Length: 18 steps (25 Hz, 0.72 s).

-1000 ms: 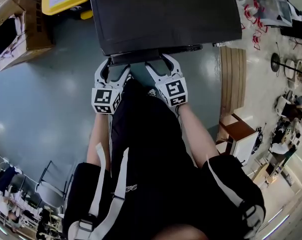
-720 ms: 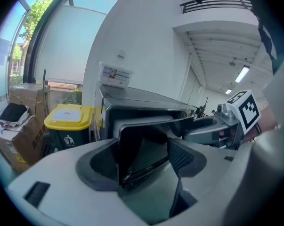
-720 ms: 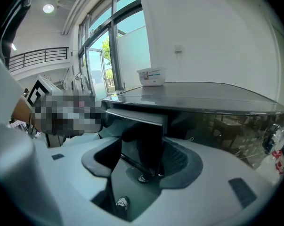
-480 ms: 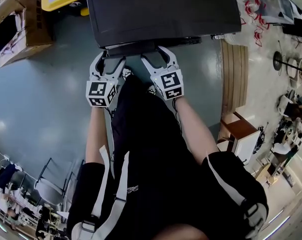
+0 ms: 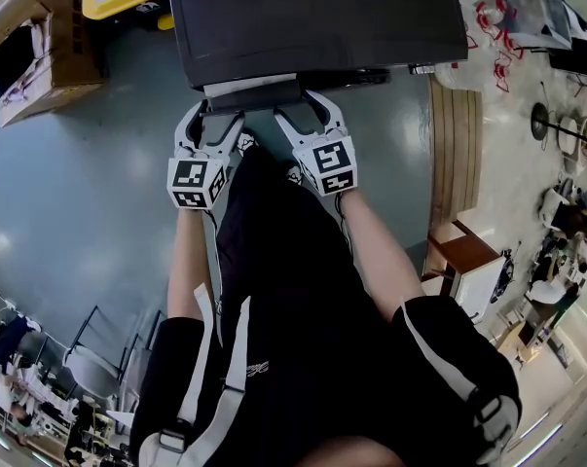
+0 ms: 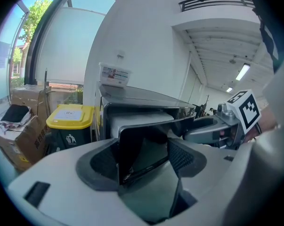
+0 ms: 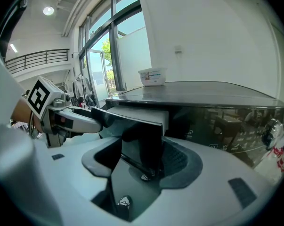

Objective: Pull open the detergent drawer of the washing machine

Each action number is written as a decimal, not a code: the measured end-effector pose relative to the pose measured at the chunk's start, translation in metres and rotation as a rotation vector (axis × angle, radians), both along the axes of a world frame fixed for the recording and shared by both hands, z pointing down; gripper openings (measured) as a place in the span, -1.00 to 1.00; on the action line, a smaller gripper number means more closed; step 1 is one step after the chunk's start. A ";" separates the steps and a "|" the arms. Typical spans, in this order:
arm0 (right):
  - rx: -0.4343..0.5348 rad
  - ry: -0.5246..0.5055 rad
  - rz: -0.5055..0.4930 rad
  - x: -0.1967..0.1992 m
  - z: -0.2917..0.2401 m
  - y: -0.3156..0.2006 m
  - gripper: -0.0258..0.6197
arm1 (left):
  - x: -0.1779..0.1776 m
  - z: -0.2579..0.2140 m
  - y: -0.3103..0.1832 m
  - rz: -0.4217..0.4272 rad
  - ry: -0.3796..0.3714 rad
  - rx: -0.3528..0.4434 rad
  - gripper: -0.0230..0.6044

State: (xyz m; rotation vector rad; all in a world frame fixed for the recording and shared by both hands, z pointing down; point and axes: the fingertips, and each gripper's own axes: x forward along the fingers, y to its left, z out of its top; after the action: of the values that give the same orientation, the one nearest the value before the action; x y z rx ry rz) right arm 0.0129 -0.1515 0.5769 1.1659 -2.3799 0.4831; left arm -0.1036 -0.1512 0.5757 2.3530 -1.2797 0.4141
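**Upper centre of the head view: drawer front straddled at both ends**

The detergent drawer (image 5: 252,93) jutted slightly from the washing machine (image 5: 312,17), its long axis running left-right. The left gripper (image 5: 218,117) straddled its left end and the right gripper (image 5: 301,108) its right end, equally near. Both pairs of jaws stood wide, not plainly squeezing. The pull should run down-frame, toward the person.

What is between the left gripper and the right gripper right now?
The detergent drawer: in the head view its dark front spans from the left gripper to the right gripper, slid partly out of the washing machine.
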 end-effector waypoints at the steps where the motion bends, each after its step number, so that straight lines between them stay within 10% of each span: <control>1: -0.002 0.000 -0.003 0.000 0.000 0.001 -0.11 | 0.000 0.000 0.001 0.000 -0.001 -0.002 0.08; 18: -0.008 -0.015 -0.020 0.004 0.000 0.016 -0.12 | 0.004 -0.001 0.016 -0.018 -0.015 -0.001 0.08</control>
State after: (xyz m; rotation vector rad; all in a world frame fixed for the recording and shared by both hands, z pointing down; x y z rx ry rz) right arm 0.0174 -0.1357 0.5767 1.1382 -2.3973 0.4962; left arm -0.0994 -0.1351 0.5752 2.3406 -1.3060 0.4279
